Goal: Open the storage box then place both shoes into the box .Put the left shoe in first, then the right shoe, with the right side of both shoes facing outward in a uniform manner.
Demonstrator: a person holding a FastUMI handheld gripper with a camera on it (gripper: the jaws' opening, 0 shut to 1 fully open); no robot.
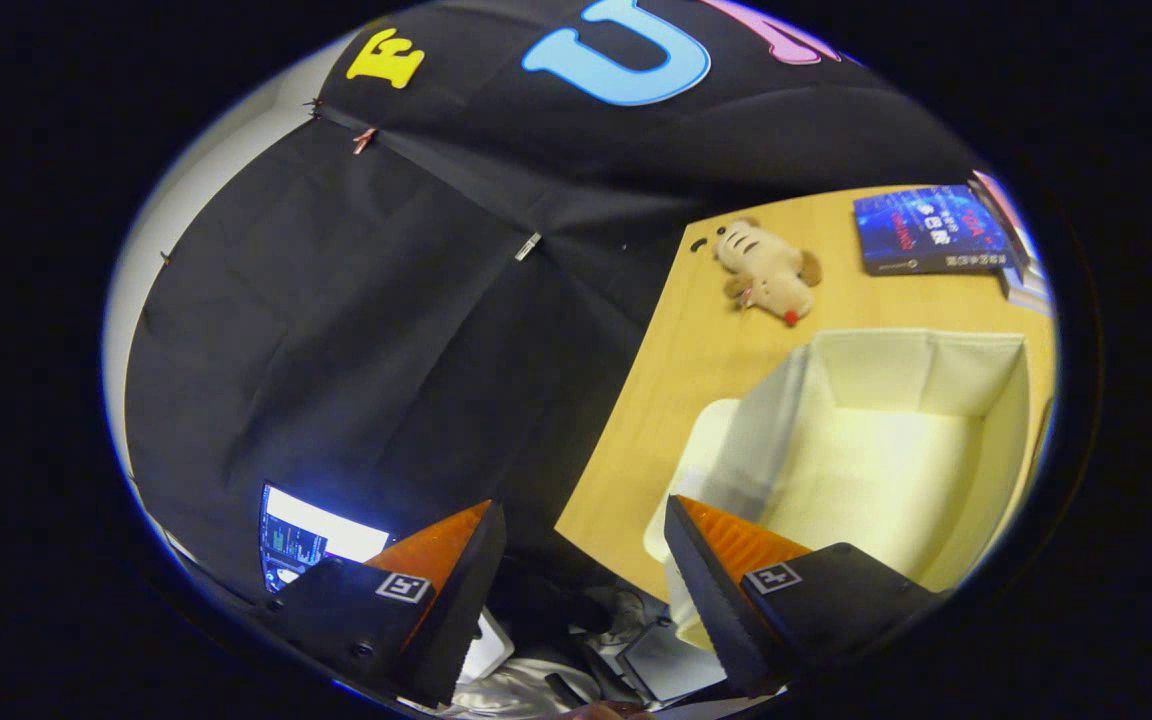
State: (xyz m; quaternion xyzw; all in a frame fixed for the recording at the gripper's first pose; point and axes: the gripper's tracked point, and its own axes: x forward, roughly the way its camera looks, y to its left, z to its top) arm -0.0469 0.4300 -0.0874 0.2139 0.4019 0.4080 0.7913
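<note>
Your gripper [581,560] is tipped hard to one side, with its 2 fingers spread wide and nothing between them, so you're carrying no shoe right now. The gap between them looks past the edge of the surface [696,370] toward clutter lower down that is too dark to name.

The storage box [886,440] is your landmark. It sits on the surface just beyond the finger on that side, its mouth open toward you and its pale inside bare: 0 shoes in. A pale flat piece [701,450] lies against the box's near side, probably its lid or a flap, though I can't tell which. That would explain the clear opening, and I'd judge the opening step done.

Beyond the box lies a stuffed toy [766,270], and past the box's far corner a blue book [931,232]. Both are well apart from the box and out of your loading path.

No shoe is beside the box, so your next job, as I read it, is to find the left shoe and bring it in with its right side facing out.
</note>
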